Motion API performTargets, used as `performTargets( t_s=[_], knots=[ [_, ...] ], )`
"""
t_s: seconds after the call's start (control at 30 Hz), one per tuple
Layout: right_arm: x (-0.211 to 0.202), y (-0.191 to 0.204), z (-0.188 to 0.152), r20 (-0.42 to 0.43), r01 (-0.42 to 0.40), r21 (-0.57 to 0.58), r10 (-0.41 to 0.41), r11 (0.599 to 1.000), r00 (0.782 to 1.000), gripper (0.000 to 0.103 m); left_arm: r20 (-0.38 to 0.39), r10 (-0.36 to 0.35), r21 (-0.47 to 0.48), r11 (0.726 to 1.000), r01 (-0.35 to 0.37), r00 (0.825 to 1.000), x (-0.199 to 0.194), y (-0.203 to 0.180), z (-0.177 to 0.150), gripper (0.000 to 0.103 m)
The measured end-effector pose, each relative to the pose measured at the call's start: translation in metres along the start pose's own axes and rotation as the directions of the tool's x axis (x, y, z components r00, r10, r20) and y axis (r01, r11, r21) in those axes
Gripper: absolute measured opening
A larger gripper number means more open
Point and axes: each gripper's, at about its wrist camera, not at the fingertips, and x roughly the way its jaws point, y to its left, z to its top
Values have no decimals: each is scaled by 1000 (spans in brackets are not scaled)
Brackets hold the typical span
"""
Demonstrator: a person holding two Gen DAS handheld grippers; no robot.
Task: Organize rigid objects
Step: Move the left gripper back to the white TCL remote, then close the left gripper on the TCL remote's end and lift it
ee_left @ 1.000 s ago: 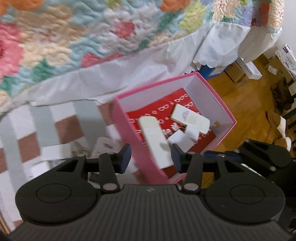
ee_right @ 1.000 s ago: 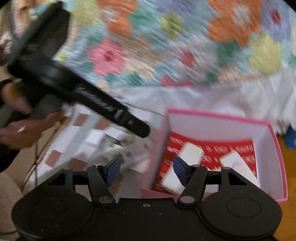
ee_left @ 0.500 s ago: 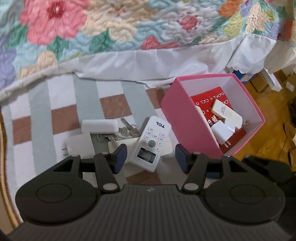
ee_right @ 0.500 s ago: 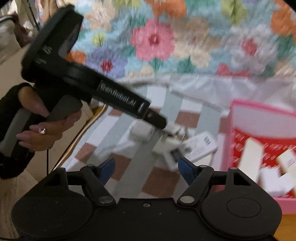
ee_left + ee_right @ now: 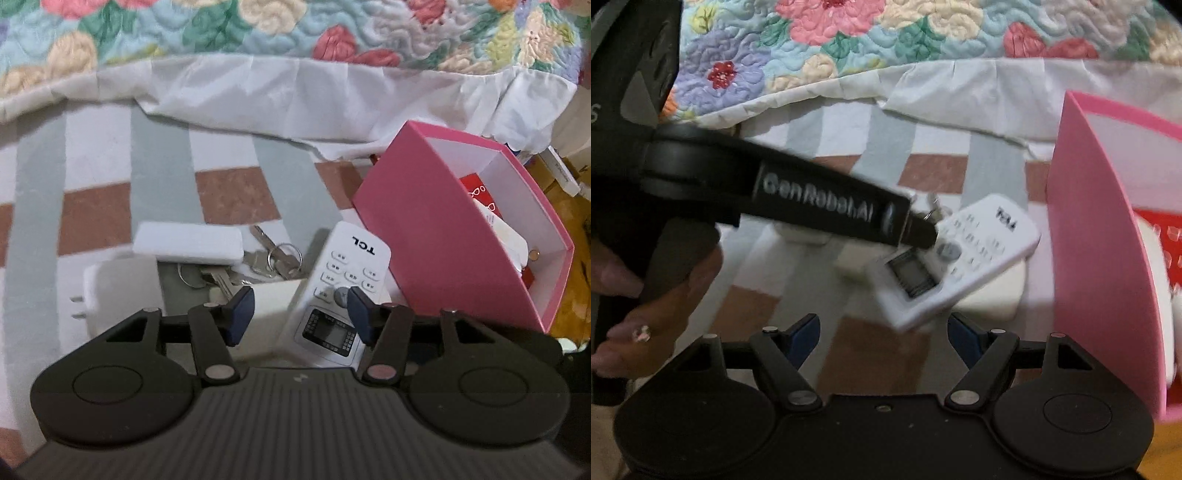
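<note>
Left gripper jaws just closing, still spread over TCL remote, no contact seen. Remote beside pink box (keys adjacent). Right gripper jaws spread, empty.

Dim indoor light; right view motion-blurred; fisheye bending, dark corners.

The remote is showing smooth white plastic, and the keys are glinting as bare metal. The box is looking like matt pink card, while the quilt is lying as puckered stitched cloth.
</note>
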Motion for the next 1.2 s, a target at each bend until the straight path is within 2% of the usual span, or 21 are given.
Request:
performTargets(
  t_s=[0.03, 0.13, 0.27, 0.33, 0.43, 0.5, 0.53, 0.57, 0.6, 0.63, 0.7, 0.73, 0.8, 1.03, 1.2],
  knots=[
    [2, -1, 0, 4, 19, -3, -19, 1000, 1000, 80, -16, -21, -8, 1000, 21, 1000, 3, 1, -1, 44],
    [1, -1, 3, 26, 29, 19, -29, 999, 999, 83, -64, -80, -27, 997, 78, 995, 8, 1, -5, 31],
    [1, 2, 1, 12, 63, 0, -63, 998, 998, 84, -151, -143, -122, 985, 125, 978, 8, 4, -12, 31],
    [1, 9, -1, -17, 84, -52, -85, 995, 996, 85, -185, -186, -186, 971, 151, 965, 8, 9, -18, 31],
    [3, 18, -7, -29, 110, -119, -114, 987, 993, 85, -225, -213, -260, 954, 152, 951, 11, 13, -24, 31],
    [5, 19, -8, -28, 118, -132, -122, 984, 992, 82, -218, -209, -305, 943, 136, 953, 15, 17, -27, 32],
    [7, 16, -8, -30, 118, -116, -122, 986, 992, 81, -204, -189, -308, 944, 120, 961, 16, 18, -28, 34],
    [9, 11, -7, -35, 120, -83, -124, 989, 992, 81, -188, -155, -296, 951, 95, 970, 16, 17, -28, 37],
    [11, 7, -8, -32, 132, -56, -134, 990, 990, 77, -175, -131, -285, 955, 77, 976, 16, 17, -28, 43],
    [12, 3, -9, -30, 134, -35, -135, 990, 990, 74, -160, -133, -284, 955, 83, 978, 16, 18, -30, 43],
    [9, 1, -9, -11, 116, -46, -117, 992, 993, 62, -145, -143, -301, 949, 94, 979, 17, 20, -31, 41],
    [8, 2, -9, -17, 111, -56, -112, 992, 994, 62, -140, -161, -304, 946, 112, 977, 17, 20, -32, 34],
    [5, 4, -9, -33, 101, -66, -103, 993, 994, 62, -148, -156, -279, 954, 110, 977, 14, 16, -31, 30],
    [-36, 19, -4, -6, 100, -65, -100, 993, 995, 62, -146, -139, -190, 976, 110, 979, -28, -7, -24, 29],
    [-80, 29, -3, 61, 95, -103, -89, 990, 994, 62, -86, -124, -71, 990, 118, 989, -75, -32, -24, 29]
  ],
)
